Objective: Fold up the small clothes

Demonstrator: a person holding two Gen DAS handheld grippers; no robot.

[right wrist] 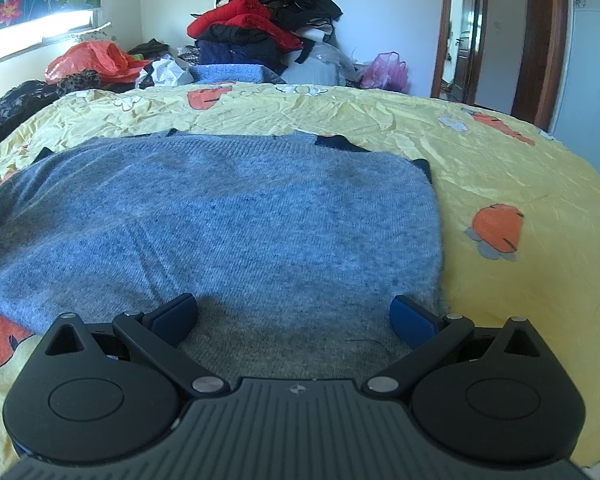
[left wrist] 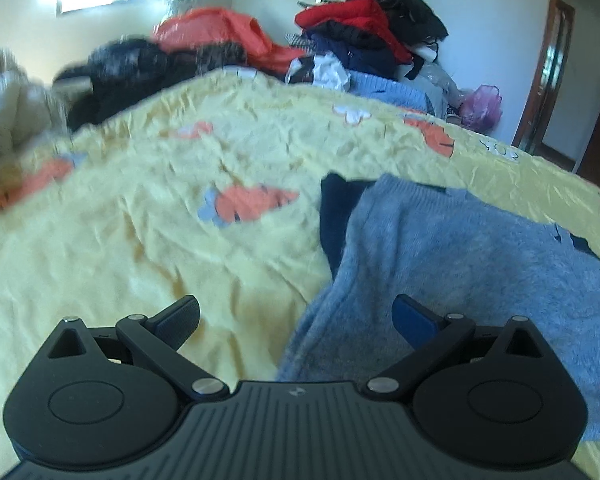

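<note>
both grippers, left [left wrist: 296, 320] and right [right wrist: 294, 318], have fingers apart, holding nothing. grip the sweater [right wrist: 220, 208] hem at 2 corners; fold evenly over the sheet [right wrist: 500, 152].

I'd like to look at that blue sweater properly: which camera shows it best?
The right wrist view: the blue sweater lies flat, sharp and nearly whole. The left wrist view shows only its blurred left part.

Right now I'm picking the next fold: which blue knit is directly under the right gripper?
The spread blue sweater under the right gripper; the other blue knit lies beyond the bed.
</note>
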